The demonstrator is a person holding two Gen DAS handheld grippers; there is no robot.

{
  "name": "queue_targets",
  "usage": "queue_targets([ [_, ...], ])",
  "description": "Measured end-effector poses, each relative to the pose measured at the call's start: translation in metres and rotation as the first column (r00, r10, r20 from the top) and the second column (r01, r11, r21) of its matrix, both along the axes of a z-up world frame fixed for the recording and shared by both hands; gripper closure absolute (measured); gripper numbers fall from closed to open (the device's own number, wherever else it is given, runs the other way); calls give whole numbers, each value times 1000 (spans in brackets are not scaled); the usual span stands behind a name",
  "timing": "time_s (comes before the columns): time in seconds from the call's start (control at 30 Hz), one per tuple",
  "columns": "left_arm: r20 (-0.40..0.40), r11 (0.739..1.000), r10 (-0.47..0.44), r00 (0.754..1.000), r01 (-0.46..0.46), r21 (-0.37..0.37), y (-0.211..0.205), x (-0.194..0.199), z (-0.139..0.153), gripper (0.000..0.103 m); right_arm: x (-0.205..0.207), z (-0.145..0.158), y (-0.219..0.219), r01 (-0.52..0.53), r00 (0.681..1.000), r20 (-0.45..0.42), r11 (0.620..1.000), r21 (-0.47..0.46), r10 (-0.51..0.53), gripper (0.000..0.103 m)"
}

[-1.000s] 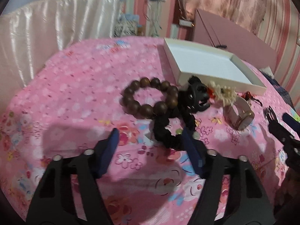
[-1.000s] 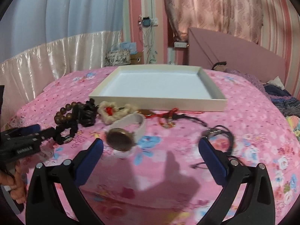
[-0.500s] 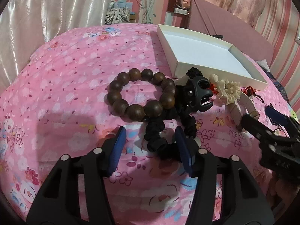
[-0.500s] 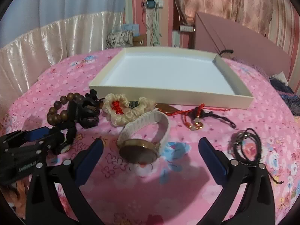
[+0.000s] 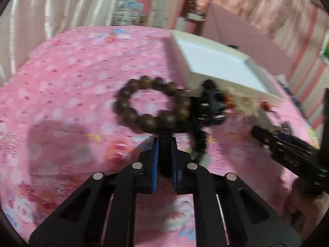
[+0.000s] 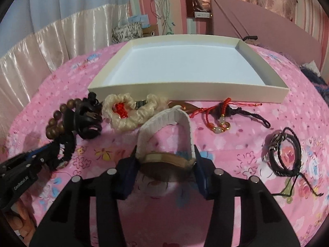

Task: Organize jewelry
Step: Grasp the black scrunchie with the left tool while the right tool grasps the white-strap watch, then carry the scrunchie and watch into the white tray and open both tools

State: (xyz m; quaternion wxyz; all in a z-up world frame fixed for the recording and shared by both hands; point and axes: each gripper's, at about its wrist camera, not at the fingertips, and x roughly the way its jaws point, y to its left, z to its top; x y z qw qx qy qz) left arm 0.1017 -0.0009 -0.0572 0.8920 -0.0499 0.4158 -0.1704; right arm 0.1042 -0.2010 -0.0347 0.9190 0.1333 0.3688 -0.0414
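My left gripper (image 5: 164,144) is shut on a black scrunchie (image 5: 164,154) that trails off to the right. A brown wooden bead bracelet (image 5: 152,107) lies just beyond it on the pink floral bedspread. My right gripper (image 6: 165,164) is shut on a watch (image 6: 167,158) with a gold case and a white woven strap. An empty white tray (image 6: 185,86) sits behind the jewelry, and also shows in the left wrist view (image 5: 218,63). A black hair claw (image 6: 86,121) and a cream scrunchie (image 6: 127,113) lie between the grippers.
A red cord bracelet with beads (image 6: 220,119) and a black leather cord bracelet (image 6: 285,152) lie right of the watch. The left gripper shows at the right wrist view's left edge (image 6: 22,173). Curtains and a pink headboard (image 6: 257,24) stand behind the bed.
My left gripper moved forward and shut on the black scrunchie. My right gripper moved forward and shut on the watch.
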Motion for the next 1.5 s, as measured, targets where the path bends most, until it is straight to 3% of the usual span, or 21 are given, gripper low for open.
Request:
queue_targets([
  [0.23,28,999,-40,999,41,-33,-1,-22,11,95,-34,7,-12,-27,997,67,999,41,25,54],
  [0.43,158,995,-88,984,94,-30,-20,-40,54,95,-51,29,-31,-22,990,141,999,31,18,54],
  [0.67,273,990,-132,953,138,-2,-55,-11,99,96,-33,55,-54,-25,980,197,999,-21,28,54],
  [0.8,297,990,-126,947,137,-18,-73,16,115,96,-9,67,-73,-9,976,215,999,-52,20,54],
  [0.87,282,990,-124,952,137,-30,-84,39,114,95,8,73,-84,9,975,221,998,-61,5,54],
  [1.0,175,994,-94,980,100,-30,-101,93,93,96,38,73,-103,36,980,198,998,-58,-24,54],
  [1.1,98,999,-40,994,39,11,-102,125,73,95,66,59,-117,25,993,113,999,-27,-22,54],
  [1.27,5,996,-19,1000,19,89,-90,147,43,95,95,20,-134,63,997,-43,998,2,-63,54],
  [1.5,15,988,5,1000,-7,153,-80,151,34,93,100,11,-125,59,995,-74,998,-33,-61,54],
])
